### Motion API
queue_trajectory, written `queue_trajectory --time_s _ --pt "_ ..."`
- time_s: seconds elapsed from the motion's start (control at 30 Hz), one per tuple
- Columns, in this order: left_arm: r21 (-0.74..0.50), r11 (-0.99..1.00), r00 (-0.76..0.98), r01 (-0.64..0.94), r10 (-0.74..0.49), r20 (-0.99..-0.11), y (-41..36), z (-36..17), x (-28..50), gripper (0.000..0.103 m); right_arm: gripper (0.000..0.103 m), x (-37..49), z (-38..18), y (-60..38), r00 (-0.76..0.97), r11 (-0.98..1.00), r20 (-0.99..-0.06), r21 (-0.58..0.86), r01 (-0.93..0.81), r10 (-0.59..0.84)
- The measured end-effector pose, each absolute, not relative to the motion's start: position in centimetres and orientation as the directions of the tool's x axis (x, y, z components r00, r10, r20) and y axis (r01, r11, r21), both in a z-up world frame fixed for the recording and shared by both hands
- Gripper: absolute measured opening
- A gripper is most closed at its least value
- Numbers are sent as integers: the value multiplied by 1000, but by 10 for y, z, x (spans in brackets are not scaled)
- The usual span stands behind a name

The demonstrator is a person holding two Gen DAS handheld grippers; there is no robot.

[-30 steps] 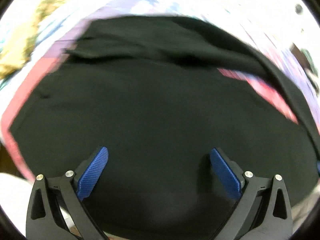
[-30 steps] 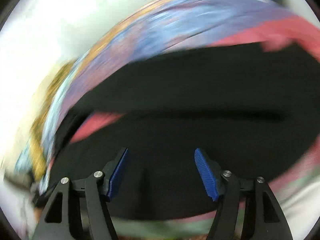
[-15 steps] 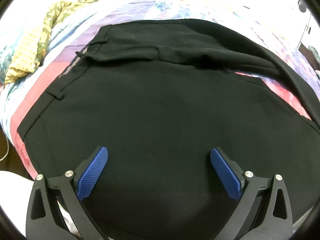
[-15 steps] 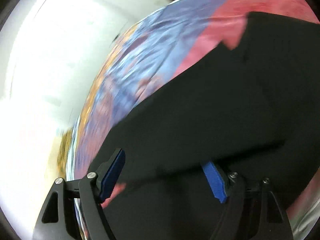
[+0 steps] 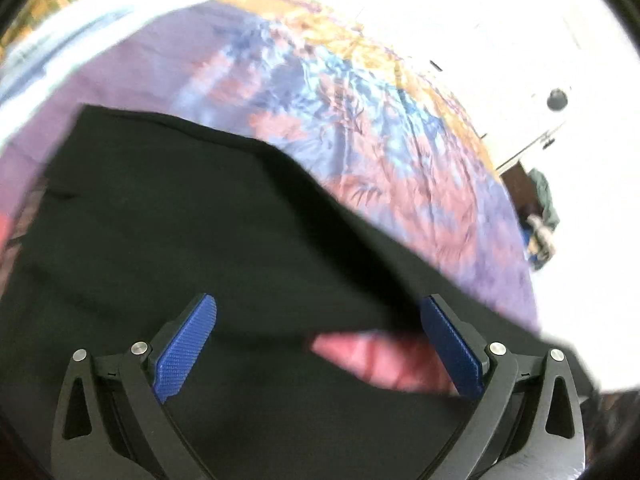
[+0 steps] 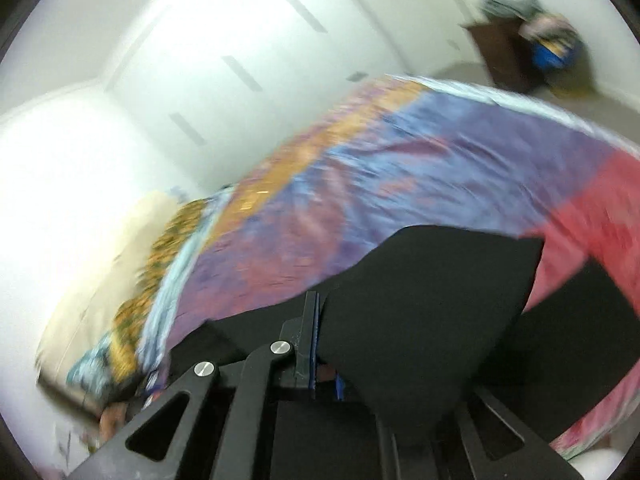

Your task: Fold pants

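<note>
My left gripper [image 5: 320, 344]: two blue pads [image 5: 186, 350] wide apart, nothing between them but one pair of black pants [image 5: 168, 216] lying below; a pink gap of the one bedspread [image 5: 360, 128] shows just ahead of the right-hand pad; beyond the pants' far edge, purple-blue sheet. My right gripper [image 6: 316, 344]: jaws pressed together on a fold of the pants [image 6: 424, 304], cloth draping rightward from them; bedspread [image 6: 360, 184] beyond; one white wardrobe [image 6: 224, 52] farthest.
</note>
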State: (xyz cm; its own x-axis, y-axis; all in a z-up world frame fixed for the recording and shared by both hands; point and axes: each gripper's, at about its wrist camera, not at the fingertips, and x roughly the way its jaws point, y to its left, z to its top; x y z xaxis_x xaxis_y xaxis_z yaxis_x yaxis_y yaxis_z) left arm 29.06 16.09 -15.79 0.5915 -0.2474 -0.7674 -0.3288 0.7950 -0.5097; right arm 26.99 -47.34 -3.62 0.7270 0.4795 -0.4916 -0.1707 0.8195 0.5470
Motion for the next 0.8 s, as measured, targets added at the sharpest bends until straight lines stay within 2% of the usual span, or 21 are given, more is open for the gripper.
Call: queue_trajectory --time_s 0.17,0.33,0.37,0.4,0.43,0.47,0.57,0.67,0.73,0.8 --pt "-555 729 517 -401 -320 -794 167 -193 349 102 6 211 3 -466 728 810 -422 496 -314 540" --pt "-574 689 505 -443 -337 -795 170 -207 369 99 6 162 17 -493 723 780 -363 491 -387 588" --pt "-578 679 506 -452 -339 -793 171 -208 368 82 6 157 16 -498 716 775 -366 497 -390 595" --pt "-589 665 501 -459 -354 -790 170 -210 363 38 6 155 15 -501 711 775 -375 503 -382 594" --pt "-598 651 484 -467 -378 -789 171 -213 362 15 6 154 11 -505 709 779 -390 510 -366 588" --pt "-593 651 464 -474 -387 -797 171 -211 358 7 6 160 2 -510 707 789 -417 518 -332 571" --pt "-594 699 540 -397 -345 -767 177 -169 330 6 6 179 -15 -517 719 813 -451 513 -277 530" --pt "-610 737 715 -291 -256 -651 191 -83 269 7 6 216 -21 -516 729 815 -441 509 -278 524" --pt "-590 767 804 -250 -175 -568 197 -39 211 9 6 236 -12 -515 736 798 -398 511 -319 548" --pt "-584 767 835 -264 -121 -536 195 -33 162 10 6 254 -7 -520 733 785 -383 526 -327 562"
